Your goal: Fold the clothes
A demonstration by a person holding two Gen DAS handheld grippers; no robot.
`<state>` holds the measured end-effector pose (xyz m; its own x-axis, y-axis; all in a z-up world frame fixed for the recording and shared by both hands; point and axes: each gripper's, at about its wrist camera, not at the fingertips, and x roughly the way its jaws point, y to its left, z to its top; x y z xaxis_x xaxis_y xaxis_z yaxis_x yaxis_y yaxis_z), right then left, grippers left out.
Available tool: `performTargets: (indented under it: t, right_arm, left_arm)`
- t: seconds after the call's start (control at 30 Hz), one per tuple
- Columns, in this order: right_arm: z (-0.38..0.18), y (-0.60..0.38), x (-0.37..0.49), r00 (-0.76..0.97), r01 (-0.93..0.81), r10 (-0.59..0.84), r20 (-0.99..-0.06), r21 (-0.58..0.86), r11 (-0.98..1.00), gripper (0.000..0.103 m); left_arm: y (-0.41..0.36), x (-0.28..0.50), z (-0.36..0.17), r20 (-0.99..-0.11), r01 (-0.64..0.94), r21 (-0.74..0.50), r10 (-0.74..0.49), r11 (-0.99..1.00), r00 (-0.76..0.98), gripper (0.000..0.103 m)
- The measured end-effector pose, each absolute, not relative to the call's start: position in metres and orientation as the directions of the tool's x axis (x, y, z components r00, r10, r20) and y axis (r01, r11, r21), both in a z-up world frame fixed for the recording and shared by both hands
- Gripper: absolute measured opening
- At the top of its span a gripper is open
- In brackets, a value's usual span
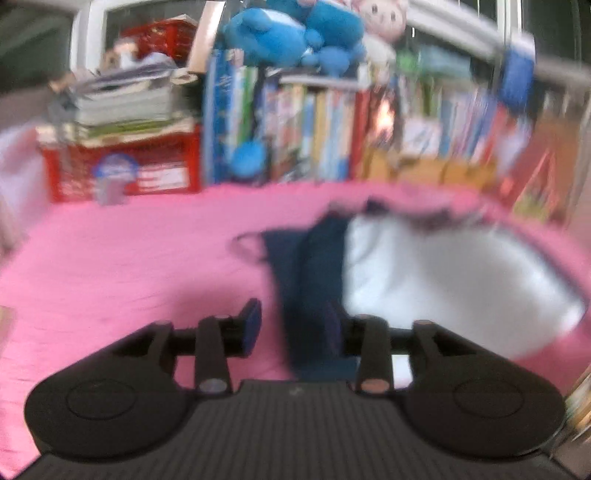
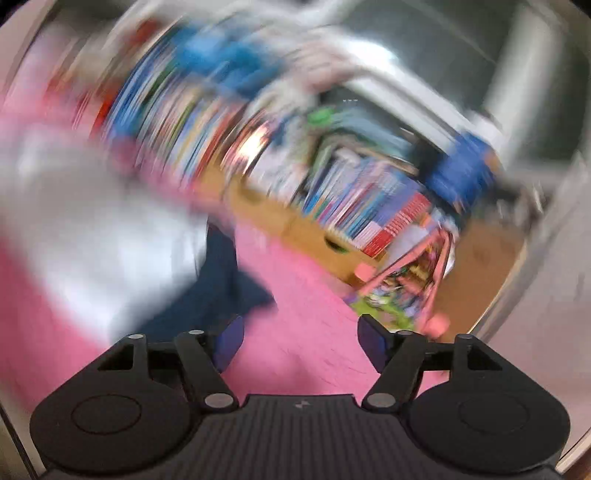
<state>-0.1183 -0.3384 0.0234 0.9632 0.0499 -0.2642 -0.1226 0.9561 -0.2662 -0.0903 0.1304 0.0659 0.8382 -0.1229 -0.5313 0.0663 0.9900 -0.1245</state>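
Observation:
A white garment with navy sleeves and trim (image 1: 424, 280) lies on a pink cloth-covered surface (image 1: 129, 266). In the left wrist view my left gripper (image 1: 291, 328) is open, low over the navy sleeve (image 1: 306, 295), which runs between its fingers. In the right wrist view, which is heavily blurred, the same garment (image 2: 96, 236) lies to the left, its navy part (image 2: 218, 288) just ahead of the left finger. My right gripper (image 2: 301, 339) is open and empty above bare pink cloth (image 2: 303, 314).
Behind the surface stands a row of books (image 1: 325, 125) with blue and pink plush toys (image 1: 295, 33) on top, a red crate with stacked papers (image 1: 122, 158) at left, and cardboard boxes (image 1: 424, 166). A pink toy (image 2: 406, 280) lies at the right.

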Motion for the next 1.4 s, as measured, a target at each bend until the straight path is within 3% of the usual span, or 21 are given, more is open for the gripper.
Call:
performTargets:
  t: [0.07, 0.13, 0.23, 0.3, 0.4, 0.6, 0.7, 0.8, 0.93, 1.0, 1.13, 1.2, 1.23, 1.3, 1.4]
  right_arm:
    - [0.024, -0.316, -0.106, 0.956, -0.152, 0.113, -0.272, -0.129, 0.98, 0.073]
    - [0.023, -0.292, -0.092, 0.945, -0.182, 0.175, -0.277, -0.002, 0.983, 0.072]
    - [0.021, -0.243, -0.064, 0.922, -0.221, 0.243, -0.3, 0.108, 0.969, 0.048]
    - [0.021, -0.215, -0.043, 0.9, -0.241, 0.278, -0.336, 0.15, 0.959, 0.023]
    - [0.018, -0.186, -0.021, 0.862, -0.267, 0.321, -0.393, 0.185, 0.946, 0.022]
    - [0.0, -0.172, 0.006, 0.825, -0.226, 0.266, -0.499, 0.14, 0.964, 0.022]
    - [0.004, -0.174, 0.01, 0.821, -0.214, 0.254, -0.511, 0.138, 0.967, 0.023]
    - [0.012, -0.169, 0.018, 0.824, -0.221, 0.253, -0.507, 0.124, 0.967, 0.024]
    - [0.017, -0.157, 0.036, 0.819, -0.249, 0.254, -0.514, 0.08, 0.965, 0.035]
    - [0.015, -0.152, 0.049, 0.801, -0.279, 0.261, -0.539, 0.051, 0.959, 0.059]
    - [-0.002, -0.154, 0.064, 0.763, -0.302, 0.28, -0.583, 0.062, 0.951, 0.066]
    - [-0.007, -0.157, 0.061, 0.771, -0.311, 0.273, -0.576, 0.033, 0.95, 0.075]
    - [-0.009, -0.158, 0.059, 0.781, -0.313, 0.259, -0.568, 0.002, 0.95, 0.078]
    - [-0.012, -0.159, 0.056, 0.8, -0.31, 0.224, -0.557, -0.063, 0.949, 0.1]
    - [-0.014, -0.161, 0.058, 0.793, -0.307, 0.206, -0.573, -0.084, 0.948, 0.103]
  left_arm:
    - [0.11, -0.074, 0.064, -0.491, 0.107, -0.182, -0.185, 0.977, 0.851, 0.049]
    - [0.088, -0.058, 0.062, -0.455, 0.152, -0.218, -0.238, 0.964, 0.858, 0.05]
    - [0.056, -0.031, 0.05, -0.443, 0.202, -0.255, -0.3, 0.946, 0.845, 0.05]
    - [0.038, -0.017, 0.043, -0.461, 0.205, -0.253, -0.304, 0.945, 0.834, 0.05]
    - [0.02, 0.0, 0.034, -0.468, 0.23, -0.243, -0.322, 0.942, 0.823, 0.049]
    - [0.013, 0.027, 0.008, -0.534, 0.215, -0.244, -0.316, 0.946, 0.784, 0.049]
    - [0.013, 0.035, 0.011, -0.527, 0.25, -0.233, -0.338, 0.94, 0.78, 0.05]
    - [0.008, 0.048, 0.016, -0.52, 0.297, -0.209, -0.363, 0.932, 0.773, 0.063]
    - [-0.003, 0.068, 0.006, -0.555, 0.327, -0.167, -0.363, 0.93, 0.749, 0.067]
    - [-0.005, 0.077, -0.004, -0.574, 0.326, -0.153, -0.353, 0.933, 0.739, 0.069]
    - [-0.007, 0.077, -0.019, -0.559, 0.344, -0.093, -0.335, 0.934, 0.759, 0.07]
    - [-0.01, 0.073, -0.022, -0.55, 0.359, -0.062, -0.332, 0.931, 0.766, 0.074]
    - [-0.011, 0.072, -0.024, -0.546, 0.366, -0.047, -0.331, 0.929, 0.77, 0.078]
    - [-0.014, 0.072, -0.024, -0.555, 0.379, -0.035, -0.334, 0.925, 0.762, 0.099]
    - [-0.016, 0.078, -0.027, -0.58, 0.377, -0.055, -0.337, 0.924, 0.742, 0.103]
